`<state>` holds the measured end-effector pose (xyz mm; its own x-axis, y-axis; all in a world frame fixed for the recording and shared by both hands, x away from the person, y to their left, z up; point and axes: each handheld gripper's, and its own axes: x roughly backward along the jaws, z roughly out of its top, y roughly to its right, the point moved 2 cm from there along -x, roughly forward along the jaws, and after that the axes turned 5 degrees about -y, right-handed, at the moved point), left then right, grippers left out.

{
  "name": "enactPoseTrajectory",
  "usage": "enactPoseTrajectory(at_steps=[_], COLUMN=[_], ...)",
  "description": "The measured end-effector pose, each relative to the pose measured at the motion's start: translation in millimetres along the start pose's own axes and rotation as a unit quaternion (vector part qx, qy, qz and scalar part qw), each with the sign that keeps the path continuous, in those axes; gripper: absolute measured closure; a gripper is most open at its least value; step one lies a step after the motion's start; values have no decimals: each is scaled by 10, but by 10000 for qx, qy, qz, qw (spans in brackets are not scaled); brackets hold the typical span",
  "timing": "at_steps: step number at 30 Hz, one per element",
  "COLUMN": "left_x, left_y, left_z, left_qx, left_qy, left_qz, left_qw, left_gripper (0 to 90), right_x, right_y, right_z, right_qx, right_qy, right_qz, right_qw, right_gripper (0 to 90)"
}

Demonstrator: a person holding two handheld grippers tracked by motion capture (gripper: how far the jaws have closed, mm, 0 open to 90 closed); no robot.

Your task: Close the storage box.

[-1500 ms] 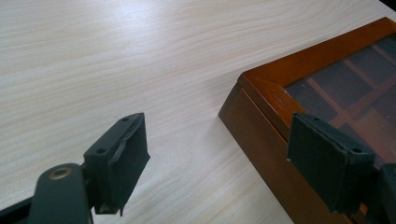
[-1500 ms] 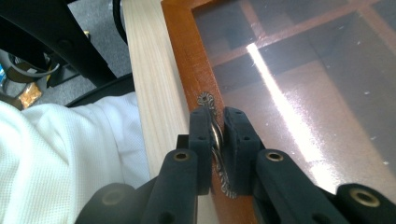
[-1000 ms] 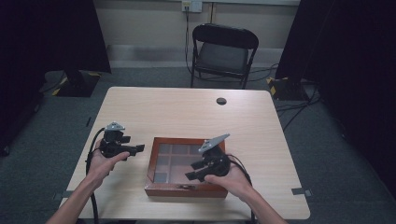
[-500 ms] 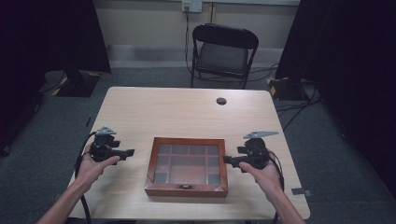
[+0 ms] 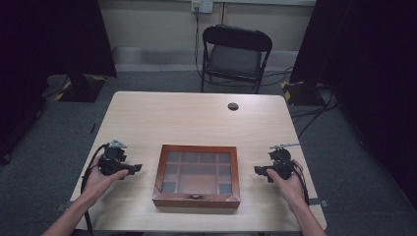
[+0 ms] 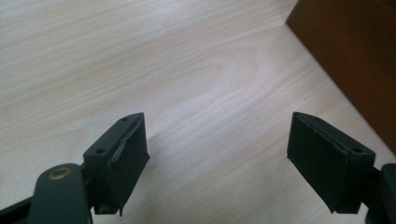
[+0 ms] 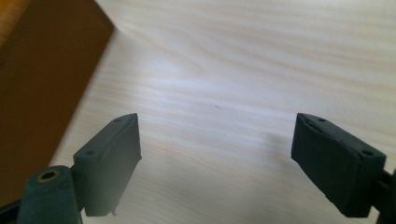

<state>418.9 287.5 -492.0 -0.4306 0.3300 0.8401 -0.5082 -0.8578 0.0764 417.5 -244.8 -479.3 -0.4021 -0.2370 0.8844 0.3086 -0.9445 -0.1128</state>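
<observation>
A dark wooden box (image 5: 195,201) with a gridded glass lid lies shut at the table's front middle. My left gripper (image 5: 137,168) is held to the box's left, pointing at it, open with bare tabletop between its jaws (image 6: 217,126); the box's side (image 6: 355,56) shows at the upper right of the left gripper view. On the box's right, my right gripper (image 5: 256,170) points at the box from a short way off. Its jaws (image 7: 217,123) have just been opening and stand open with nothing between them. The box's wall (image 7: 42,93) fills the left edge of the right gripper view.
A small black round thing (image 5: 233,106) lies near the table's far edge. A black folding chair (image 5: 236,54) stands behind the table. Cables trail from both grippers off the table's front. Bare wood (image 5: 196,120) stretches beyond the box.
My right gripper has left the box's right front corner and swung out to the right of it, jaws now apart. The left gripper has sunk a little toward the table's front left.
</observation>
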Motion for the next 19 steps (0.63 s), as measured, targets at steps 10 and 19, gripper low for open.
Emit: enactPoseTrajectory(at_steps=[10,19], left_x=[-156,-218], left_y=[29,3], left_z=[-54,-124], left_qx=[-131,-100], left_qy=[277,711], left_qz=[342,383], left_qw=[9989,9967], left_gripper=[122,13], right_x=[-174,-310], right_y=[-17,-22], right_z=[-101,-197], right_qx=[22,196], right_qy=[113,1144], right_qz=[-647,-614], right_qw=[9978,9913], right_gripper=[87,0])
